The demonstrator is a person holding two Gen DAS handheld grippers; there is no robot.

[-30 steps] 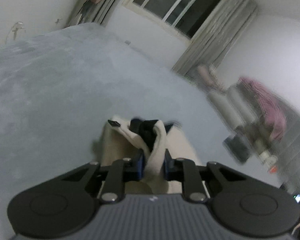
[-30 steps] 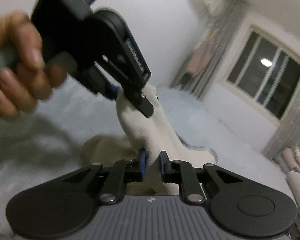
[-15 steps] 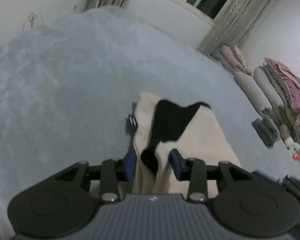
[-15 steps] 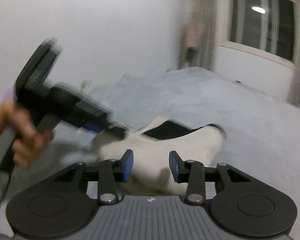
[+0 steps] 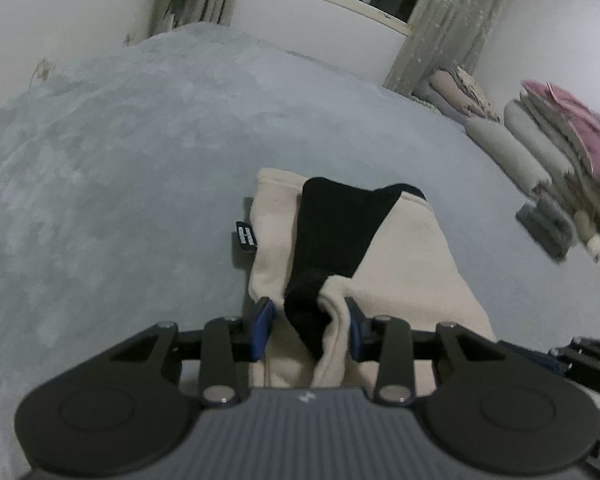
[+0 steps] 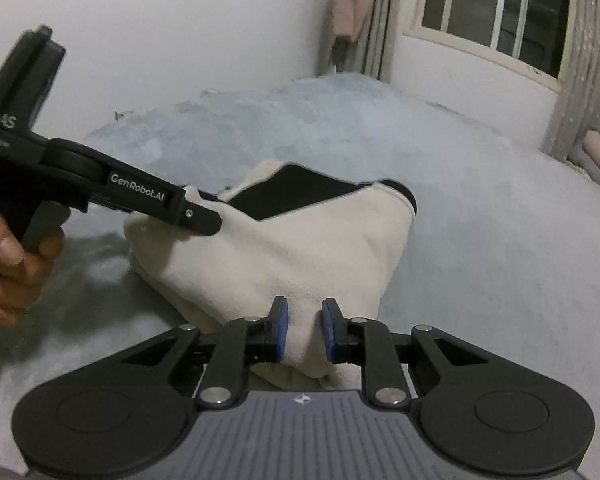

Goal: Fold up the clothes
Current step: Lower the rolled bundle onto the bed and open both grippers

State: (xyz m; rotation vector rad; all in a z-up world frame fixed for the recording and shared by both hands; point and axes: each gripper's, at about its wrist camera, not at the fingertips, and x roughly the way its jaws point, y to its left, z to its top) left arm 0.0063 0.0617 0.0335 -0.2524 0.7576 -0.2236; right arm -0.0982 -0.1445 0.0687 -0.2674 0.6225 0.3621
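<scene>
A cream fleece garment [image 5: 400, 264] with a black inner panel [image 5: 340, 224] and a small black tag [image 5: 245, 236] lies bunched on the grey-blue bed cover [image 5: 120, 184]. My left gripper [image 5: 309, 330] is open at the garment's near edge, a loose fold of cream and black cloth standing between its blue pads. In the right wrist view the left gripper [image 6: 198, 216] reaches in from the left, held by a hand [image 6: 12, 264], its tip on the cloth [image 6: 300, 248]. My right gripper [image 6: 305, 330] is closing, with a pinch of the cream edge filling the gap between its pads.
Rolled grey bedding [image 5: 512, 148] and a pink blanket [image 5: 580, 128] are piled along the right side. A folded grey item [image 5: 548, 224] lies beside them. The window [image 6: 496, 12] and curtains [image 5: 440, 32] are behind, with a white wall [image 6: 180, 28] on the left.
The garment hung raised between both grippers; now it rests lower on the bed. My left jaws have widened off the cloth. My right jaws opened, then drew in on the cream edge.
</scene>
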